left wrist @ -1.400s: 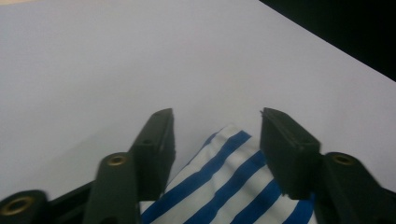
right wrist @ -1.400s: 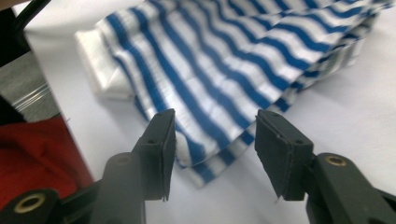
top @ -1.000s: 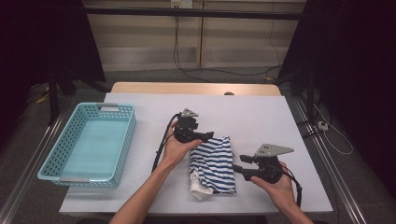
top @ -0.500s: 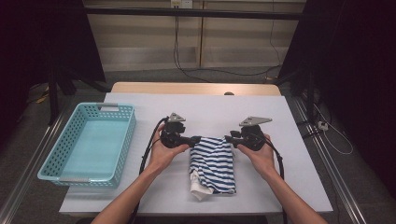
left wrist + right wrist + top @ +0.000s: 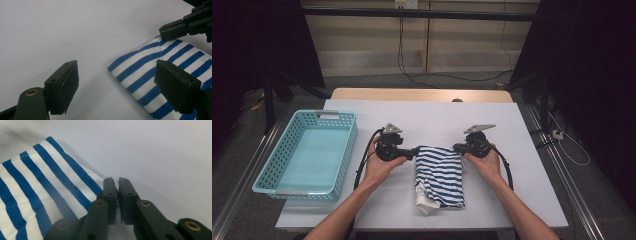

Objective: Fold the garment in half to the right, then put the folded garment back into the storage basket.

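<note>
Two hand-held grippers, right hand-held gripper [image 5: 117,202] pinching striped cloth [image 5: 37,182], left hand-held gripper [image 5: 120,85] wide

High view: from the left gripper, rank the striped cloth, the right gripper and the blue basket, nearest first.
Measured from the left gripper:
1. Striped cloth, just right of its jaws, at the cloth's top-left corner.
2. Blue basket, to its left; nearest wall.
3. Right gripper, across the cloth's top edge.

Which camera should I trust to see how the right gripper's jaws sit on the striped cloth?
The right gripper view: the right gripper is closed at the edge of the striped cloth. The high view shows the gripper small at the cloth's corner; the left gripper view shows its jaws from across.
</note>
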{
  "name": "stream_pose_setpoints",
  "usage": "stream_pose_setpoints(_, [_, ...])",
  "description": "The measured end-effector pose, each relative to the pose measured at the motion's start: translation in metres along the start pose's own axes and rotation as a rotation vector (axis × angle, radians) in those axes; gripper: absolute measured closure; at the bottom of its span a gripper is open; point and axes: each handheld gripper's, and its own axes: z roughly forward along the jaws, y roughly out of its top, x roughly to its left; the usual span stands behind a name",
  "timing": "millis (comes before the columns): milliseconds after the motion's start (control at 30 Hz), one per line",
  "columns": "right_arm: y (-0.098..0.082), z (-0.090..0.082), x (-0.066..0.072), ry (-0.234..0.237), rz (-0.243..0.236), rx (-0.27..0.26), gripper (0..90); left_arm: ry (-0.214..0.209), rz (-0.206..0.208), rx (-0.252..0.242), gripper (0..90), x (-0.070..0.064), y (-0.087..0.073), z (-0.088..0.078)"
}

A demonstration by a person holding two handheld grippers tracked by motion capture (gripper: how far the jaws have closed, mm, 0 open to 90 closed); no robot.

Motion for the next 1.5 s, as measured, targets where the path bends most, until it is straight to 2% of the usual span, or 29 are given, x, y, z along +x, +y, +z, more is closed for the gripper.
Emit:
stream_pose_setpoints(33, [0.000, 0.000, 0.000, 0.000, 0.000, 0.000, 87.1, 0.000, 0.000, 0.000, 19.9, 0.000, 0.000, 0.000])
stream_pose_setpoints(67, [0.001, 0.000, 0.001, -0.005, 0.007, -0.002, 87.7, -0.003, 0.019, 0.019, 19.9, 0.001, 0.000, 0.002])
stream_pose_setpoints(100, [0.001, 0.001, 0.000, -0.011, -0.012, -0.004, 87.8, -0.009, 0.001, 0.005, 19.8, -0.001, -0.001, 0.004])
stream_pose_setpoints(133, [0.001, 0.001, 0.000, -0.010, -0.011, -0.006, 87.9, -0.009, -0.004, 0.013, 19.8, -0.001, -0.001, 0.004])
stream_pose_setpoints(200, [0.001, 0.002, 0.001, -0.025, -0.002, 0.001, 87.9, -0.009, 0.012, 0.007, 18.6, -0.001, -0.001, 0.005])
stream_pose_setpoints(267, [0.001, 0.004, -0.001, -0.022, -0.002, -0.008, 87.8, -0.007, 0.004, -0.007, 16.9, -0.002, -0.001, 0.007])
stream_pose_setpoints(400, [0.001, 0.006, -0.003, -0.021, 0.001, -0.019, 86.2, -0.006, 0.021, 0.014, 13.3, 0.000, -0.001, 0.006])
stream_pose_setpoints(433, [0.001, 0.006, -0.002, -0.029, -0.006, -0.037, 81.4, -0.002, 0.043, 0.018, 12.6, 0.002, 0.000, 0.003])
stream_pose_setpoints(467, [0.002, 0.005, -0.002, -0.035, -0.008, -0.044, 78.4, -0.004, -0.002, -0.015, 12.0, 0.000, 0.000, 0.003])
stream_pose_setpoints(533, [0.002, 0.001, -0.003, -0.027, -0.003, -0.068, 71.3, -0.005, 0.058, -0.001, 10.4, 0.004, 0.002, -0.002])
stream_pose_setpoints(567, [0.002, -0.002, -0.003, -0.021, -0.003, -0.080, 67.6, -0.004, 0.012, -0.034, 9.0, 0.001, 0.002, -0.002])
stream_pose_setpoints(600, [0.002, -0.005, -0.004, -0.012, 0.010, -0.093, 65.2, -0.009, 0.040, -0.011, 8.1, 0.003, 0.003, -0.005])
stream_pose_setpoints(633, [0.001, -0.008, -0.004, 0.000, 0.011, -0.106, 62.5, -0.008, 0.048, -0.016, 7.6, 0.004, 0.003, -0.006])
stream_pose_setpoints(700, [0.000, -0.011, -0.003, 0.010, 0.017, -0.112, 60.1, -0.009, 0.042, -0.018, 6.0, 0.004, 0.003, -0.007])
stream_pose_setpoints(733, [0.000, -0.016, -0.002, 0.022, 0.007, -0.133, 54.3, -0.011, 0.048, -0.016, 5.2, 0.004, 0.003, -0.010])
stream_pose_setpoints(767, [-0.001, -0.018, -0.001, 0.026, 0.018, -0.131, 51.9, -0.011, 0.048, -0.016, 4.8, 0.004, 0.003, -0.010])
stream_pose_setpoints(800, [-0.001, -0.019, -0.001, 0.034, 0.013, -0.142, 50.2, -0.014, 0.016, -0.052, 4.7, 0.001, 0.002, -0.010])
stream_pose_setpoints(867, [-0.002, -0.023, 0.000, 0.041, 0.015, -0.153, 46.8, -0.019, 0.042, -0.044, 4.7, 0.001, 0.003, -0.013])
stream_pose_setpoints(933, [-0.002, -0.025, 0.001, 0.043, 0.013, -0.159, 44.0, -0.023, 0.036, -0.056, 3.9, 0.000, 0.002, -0.013])
stream_pose_setpoints(967, [-0.002, -0.027, 0.001, 0.058, 0.027, -0.153, 35.0, -0.030, 0.042, -0.053, 3.8, -0.001, 0.002, -0.012])
stream_pose_setpoints(1033, [-0.003, -0.029, 0.002, 0.058, 0.021, -0.153, 28.2, -0.029, 0.031, -0.058, 3.8, -0.002, 0.002, -0.011])
stream_pose_setpoints(1100, [-0.002, -0.033, 0.004, 0.066, 0.042, -0.170, 24.8, -0.044, 0.046, -0.049, 3.8, -0.001, 0.001, -0.010])
stream_pose_setpoints(1167, [-0.002, -0.035, 0.004, 0.069, 0.028, -0.185, 22.0, -0.054, 0.044, -0.053, 3.8, -0.001, 0.002, -0.009])
stream_pose_setpoints(1200, [-0.001, -0.038, 0.007, 0.069, 0.021, -0.187, 14.2, -0.059, 0.034, -0.058, 3.8, -0.001, 0.001, -0.008])
stream_pose_setpoints(1333, [-0.005, -0.043, 0.012, 0.093, 0.006, -0.188, 11.2, -0.031, 0.056, -0.042, 4.0, -0.001, 0.001, -0.006])
stream_pose_setpoints(1500, [-0.011, -0.047, 0.017, 0.102, -0.006, -0.185, 10.5, -0.046, 0.054, -0.046, 4.0, -0.004, 0.001, -0.006])
